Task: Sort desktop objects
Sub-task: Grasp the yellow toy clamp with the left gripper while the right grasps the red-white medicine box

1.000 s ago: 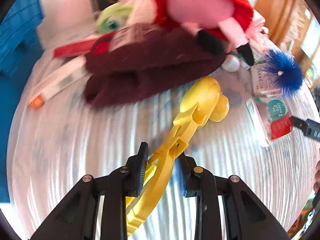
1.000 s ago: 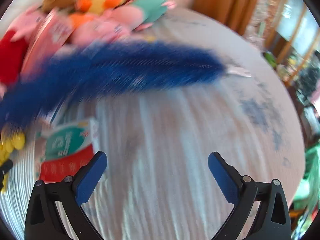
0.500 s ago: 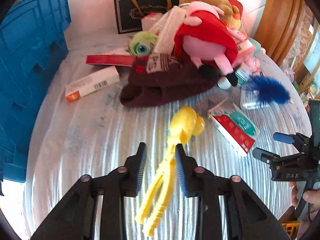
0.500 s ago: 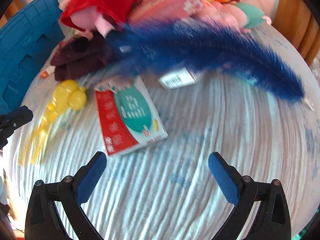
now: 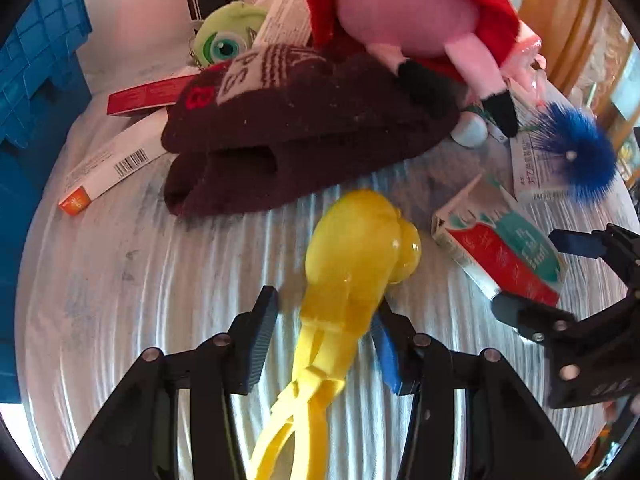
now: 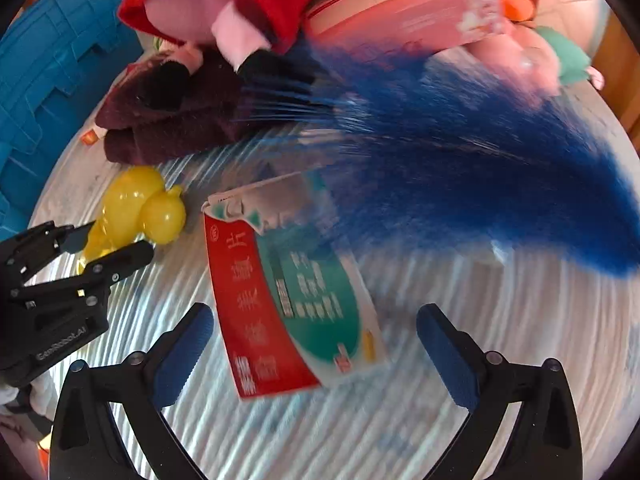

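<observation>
left tongs (image 5: 326, 332) just opened off yellow toy (image 5: 356, 256).

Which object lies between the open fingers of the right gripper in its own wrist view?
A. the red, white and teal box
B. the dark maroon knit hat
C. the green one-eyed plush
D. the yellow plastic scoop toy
A: the red, white and teal box lies flat on the cloth between the right gripper fingers, which are spread wide and clear of it.
</observation>
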Demonstrator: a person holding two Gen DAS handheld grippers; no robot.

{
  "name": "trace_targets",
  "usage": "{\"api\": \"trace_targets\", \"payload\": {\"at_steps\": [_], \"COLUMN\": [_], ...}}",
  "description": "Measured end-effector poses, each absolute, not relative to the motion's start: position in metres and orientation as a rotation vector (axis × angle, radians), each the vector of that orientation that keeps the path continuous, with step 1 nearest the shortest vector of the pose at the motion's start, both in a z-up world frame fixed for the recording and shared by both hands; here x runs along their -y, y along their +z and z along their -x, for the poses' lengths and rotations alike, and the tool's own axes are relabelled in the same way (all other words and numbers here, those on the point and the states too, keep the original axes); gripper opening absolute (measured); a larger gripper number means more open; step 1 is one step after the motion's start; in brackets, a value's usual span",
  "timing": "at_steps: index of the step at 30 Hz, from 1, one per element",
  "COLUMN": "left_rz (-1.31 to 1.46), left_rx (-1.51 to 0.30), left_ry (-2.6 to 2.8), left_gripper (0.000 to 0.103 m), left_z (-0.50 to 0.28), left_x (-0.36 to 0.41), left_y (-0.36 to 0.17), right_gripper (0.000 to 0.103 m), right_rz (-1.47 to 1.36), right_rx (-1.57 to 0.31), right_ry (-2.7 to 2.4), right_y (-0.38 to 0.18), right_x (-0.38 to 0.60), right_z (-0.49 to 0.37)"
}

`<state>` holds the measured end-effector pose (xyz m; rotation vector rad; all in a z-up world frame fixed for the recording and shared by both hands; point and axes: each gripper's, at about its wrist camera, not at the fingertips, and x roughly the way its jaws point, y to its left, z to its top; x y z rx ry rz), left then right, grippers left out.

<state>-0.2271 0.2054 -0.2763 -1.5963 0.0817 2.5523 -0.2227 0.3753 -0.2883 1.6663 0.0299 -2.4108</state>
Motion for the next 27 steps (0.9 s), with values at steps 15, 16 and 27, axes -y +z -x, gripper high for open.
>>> {"api": "trace_targets", "payload": {"at_steps": [15, 16, 27], "left_rz": [1.593, 1.591, 1.391], "left_rx": [-0.025, -0.025, -0.01], "left_ry": [2.598, 2.602, 2.732], "left_gripper": [0.028, 0.028, 0.028], "left_z": [0.224, 0.223, 0.207], "left_x": [-0.204, -0.203, -0.183], "left_y": [-0.276, -0.275, -0.213], "right_gripper": [0.078, 0.078, 0.033], "right_rz": [-1.609, -1.609, -1.454], "right_rx": [-0.133, -0.113, -0.05], "right_ry": [-2.485, -2.465, -2.548], "right_y": [-0.287, -0.287, -0.23], "right_x": [-0.363, -0.364, -0.37], "right_z": [0.209, 0.208, 0.183]}}
